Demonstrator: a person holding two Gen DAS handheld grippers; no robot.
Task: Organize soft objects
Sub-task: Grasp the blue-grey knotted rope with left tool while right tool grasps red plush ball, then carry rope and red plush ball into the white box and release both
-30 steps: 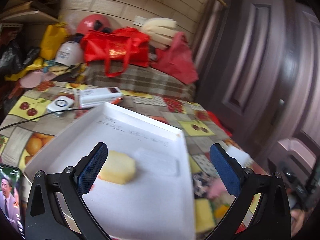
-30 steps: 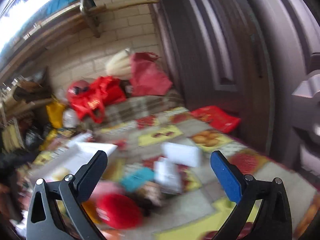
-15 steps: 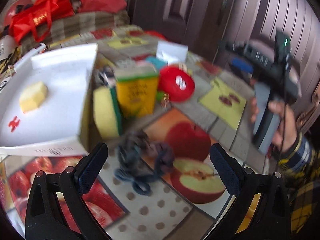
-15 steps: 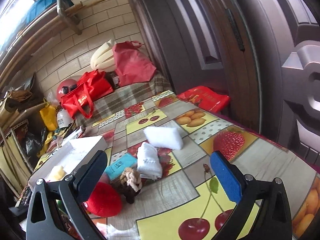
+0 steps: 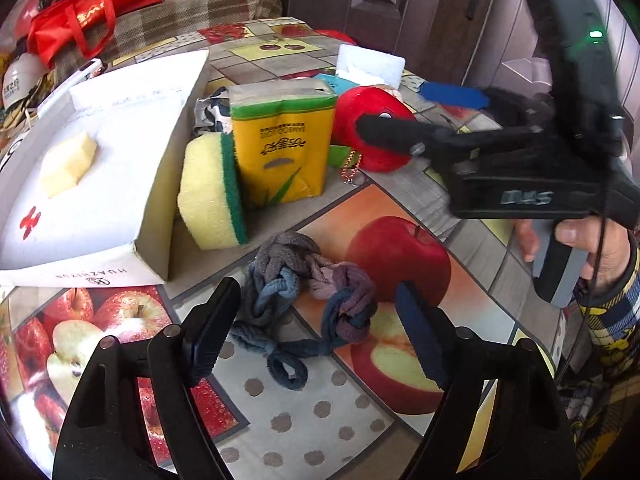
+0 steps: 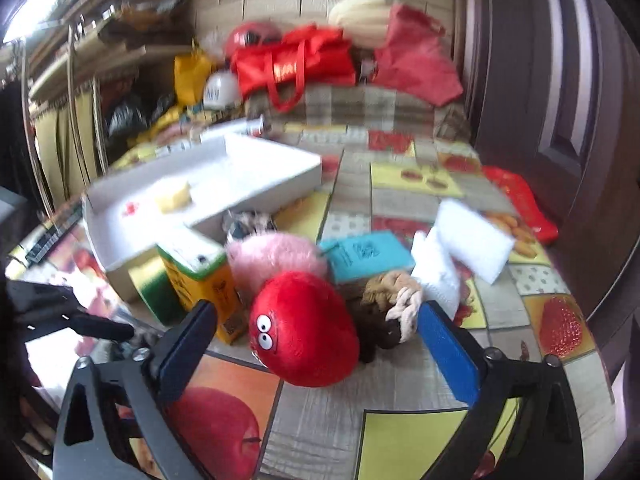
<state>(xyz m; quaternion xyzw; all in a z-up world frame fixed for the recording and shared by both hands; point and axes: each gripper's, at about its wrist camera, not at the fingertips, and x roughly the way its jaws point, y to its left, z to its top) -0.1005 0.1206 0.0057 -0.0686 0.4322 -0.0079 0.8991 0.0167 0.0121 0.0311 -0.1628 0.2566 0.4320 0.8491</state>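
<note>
**Soft goods on the fruit-print bench: both claws closing, neither gripping**

- Left claw (image 5: 316,320): jaws narrowing, pads clear of any item. Between its fingers lies a braided cloth rope (image 5: 308,292) in grey, blue and purple, flat on the bench (image 5: 320,412).
- Beyond that rope: a yellow sponge (image 5: 208,192) with a green scouring face, on edge, leaning against the white box (image 5: 156,216); just right of it, an upright yellow tissue pack (image 5: 284,148).
- Inside the white box, left of and beyond the left claw: one pale yellow foam block (image 5: 66,164).
- Right claw (image 6: 316,332): jaws narrowing, pads not pressing on anything. Between its fingers sits a red plush toy (image 6: 304,328) with two eyes.
- Beside the right finger: a brown and cream knotted rope (image 6: 390,308).
- Beyond the plush: a pink fluffy item (image 6: 276,256), a teal packet (image 6: 364,252), a folded white cloth (image 6: 436,272) and a white pad (image 6: 472,240).
- A hand (image 5: 588,248) with a plaid sleeve holds the right claw's handle.
</note>
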